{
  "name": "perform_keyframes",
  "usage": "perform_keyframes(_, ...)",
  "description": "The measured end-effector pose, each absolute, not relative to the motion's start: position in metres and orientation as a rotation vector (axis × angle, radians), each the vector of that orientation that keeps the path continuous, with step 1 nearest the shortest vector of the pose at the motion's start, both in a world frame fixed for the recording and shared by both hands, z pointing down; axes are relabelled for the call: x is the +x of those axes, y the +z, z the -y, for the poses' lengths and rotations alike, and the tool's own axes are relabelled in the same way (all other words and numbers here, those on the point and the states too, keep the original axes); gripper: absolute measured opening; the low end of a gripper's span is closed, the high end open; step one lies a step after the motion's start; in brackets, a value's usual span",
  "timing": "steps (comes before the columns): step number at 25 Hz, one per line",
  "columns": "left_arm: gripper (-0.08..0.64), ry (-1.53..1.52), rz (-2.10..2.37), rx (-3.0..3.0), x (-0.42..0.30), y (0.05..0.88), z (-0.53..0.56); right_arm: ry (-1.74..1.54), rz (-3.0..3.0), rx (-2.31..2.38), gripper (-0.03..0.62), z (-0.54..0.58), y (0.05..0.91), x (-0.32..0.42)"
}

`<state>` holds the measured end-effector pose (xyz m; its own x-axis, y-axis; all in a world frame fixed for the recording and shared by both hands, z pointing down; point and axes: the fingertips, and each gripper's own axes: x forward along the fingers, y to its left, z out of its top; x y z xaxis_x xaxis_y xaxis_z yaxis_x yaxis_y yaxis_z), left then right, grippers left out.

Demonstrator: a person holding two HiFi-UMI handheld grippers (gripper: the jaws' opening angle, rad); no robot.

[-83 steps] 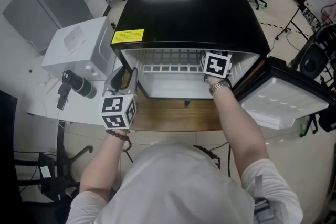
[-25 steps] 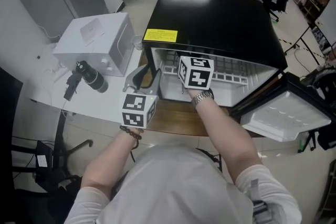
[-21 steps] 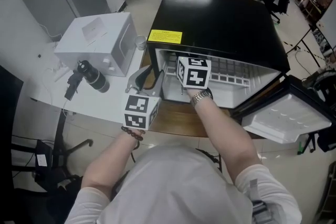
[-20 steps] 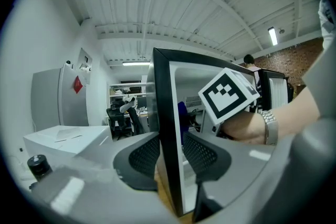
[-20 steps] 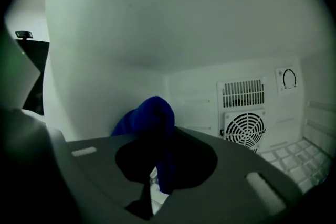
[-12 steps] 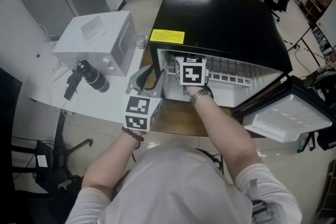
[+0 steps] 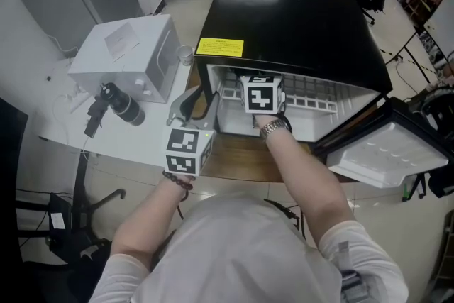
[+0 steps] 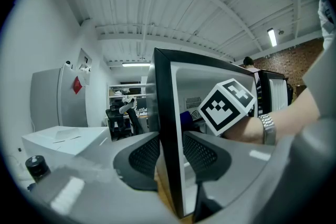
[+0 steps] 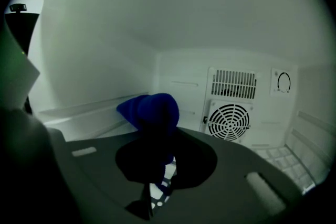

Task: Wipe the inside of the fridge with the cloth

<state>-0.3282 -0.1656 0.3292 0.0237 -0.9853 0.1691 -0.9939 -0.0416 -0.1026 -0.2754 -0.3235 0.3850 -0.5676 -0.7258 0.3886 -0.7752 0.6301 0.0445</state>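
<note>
At the upper left of the head view a white box sat on the table, well apart from the work. Just right of it the left gripper was clamped on the front edge of the fridge's left side wall, one pad on each face, apparently steadying the black fridge. Further right, the right gripper reached into the open cavity with its jaws narrow and pinched on the blue cloth, which stuck out beyond the tips in a bunched lump. The cloth sat in the left part of the inside, close by the left inner wall and its ledge; whether it touched the wall could not be told. The fan grille on the back wall lay to its right, well apart. The door hung open at the lower right. Wiping looked under way on the left side, with the back, floor and right wall likely left to do
</note>
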Motion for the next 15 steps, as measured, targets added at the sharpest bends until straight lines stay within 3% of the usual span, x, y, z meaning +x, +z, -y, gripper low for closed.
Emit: perform_keyframes(15, 0.132, 0.285, 2.153, 2.197, -0.328, 0.331, 0.165, 0.197, 2.421, 1.300, 0.035, 0.343, 0.388, -0.223)
